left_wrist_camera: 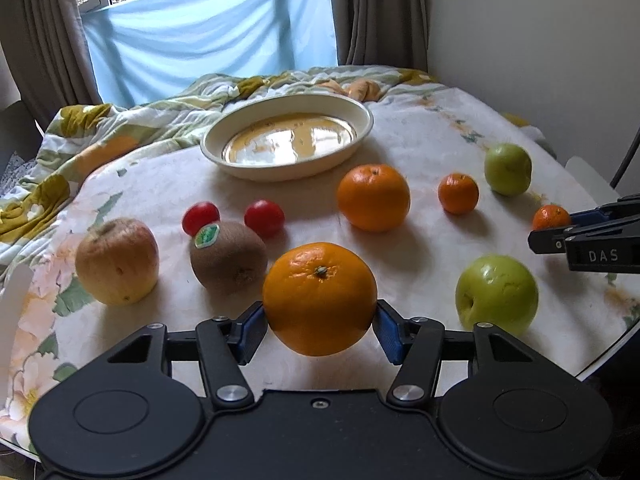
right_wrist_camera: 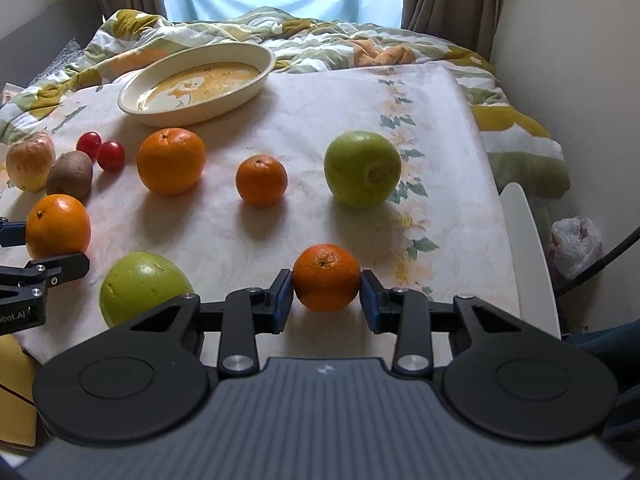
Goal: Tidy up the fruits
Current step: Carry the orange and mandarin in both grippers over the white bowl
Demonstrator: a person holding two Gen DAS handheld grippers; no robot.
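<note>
My left gripper (left_wrist_camera: pixel 320 320) is shut on a large orange (left_wrist_camera: pixel 320 298) near the table's front. My right gripper (right_wrist_camera: pixel 326 294) is shut on a small mandarin (right_wrist_camera: pixel 326 278), which also shows in the left wrist view (left_wrist_camera: pixel 550 218). On the floral cloth lie another large orange (left_wrist_camera: pixel 373 197), a small mandarin (left_wrist_camera: pixel 458 193), two green apples (left_wrist_camera: pixel 497 294) (left_wrist_camera: pixel 508 168), a kiwi (left_wrist_camera: pixel 228 258), two cherry tomatoes (left_wrist_camera: pixel 200 217) (left_wrist_camera: pixel 264 218) and a yellow-red apple (left_wrist_camera: pixel 117 266). The cream oval dish (left_wrist_camera: pixel 362 132) stands behind them.
A rumpled floral quilt (left_wrist_camera: pixel 120 128) lies behind the dish under the window. A wall (right_wrist_camera: pixel 580 80) runs along the right. A white chair back (right_wrist_camera: pixel 528 240) and a plastic bag (right_wrist_camera: pixel 576 244) stand past the table's right edge.
</note>
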